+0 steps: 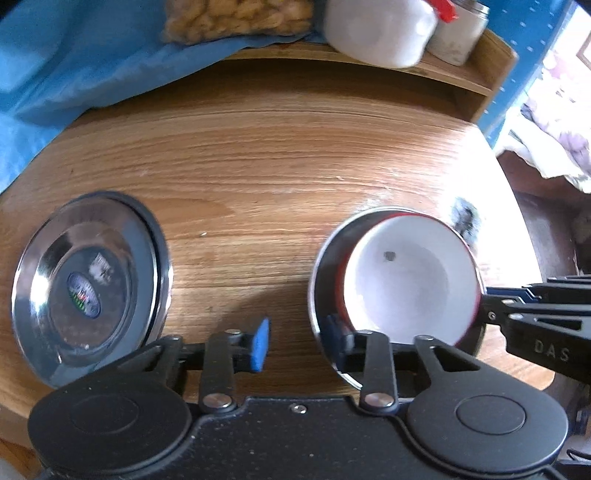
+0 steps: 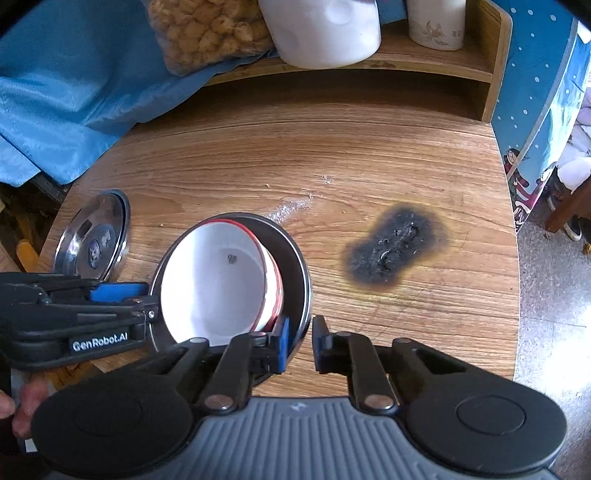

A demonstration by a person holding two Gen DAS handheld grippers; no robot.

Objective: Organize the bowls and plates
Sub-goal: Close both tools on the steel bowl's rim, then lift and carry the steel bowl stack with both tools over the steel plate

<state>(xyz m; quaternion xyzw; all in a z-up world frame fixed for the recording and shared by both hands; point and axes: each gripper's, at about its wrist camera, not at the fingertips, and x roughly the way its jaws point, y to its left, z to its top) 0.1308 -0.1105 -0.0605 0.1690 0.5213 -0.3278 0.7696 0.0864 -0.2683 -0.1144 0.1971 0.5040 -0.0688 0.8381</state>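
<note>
A white bowl (image 2: 218,280) with a red rim sits tilted inside a steel bowl (image 2: 295,266) on the bench (image 2: 369,166), a steel plate (image 1: 92,277) lying apart. The left gripper (image 1: 295,339), marked "GenRobot.AI", and the right gripper (image 2: 299,343) each pinch the steel bowl's rim from opposite sides.

Two grippers, the left gripper (image 2: 149,295) and the right gripper (image 2: 299,341), are showing. One white bowl (image 2: 218,280) is sitting in one steel bowl (image 2: 295,266), and one steel plate (image 2: 94,240) is lying on the table (image 2: 332,166). Two containers, a white tub (image 2: 325,29) and a jar (image 2: 436,26), are standing on one shelf (image 2: 424,62), beside one snack bag (image 2: 207,33).
</note>
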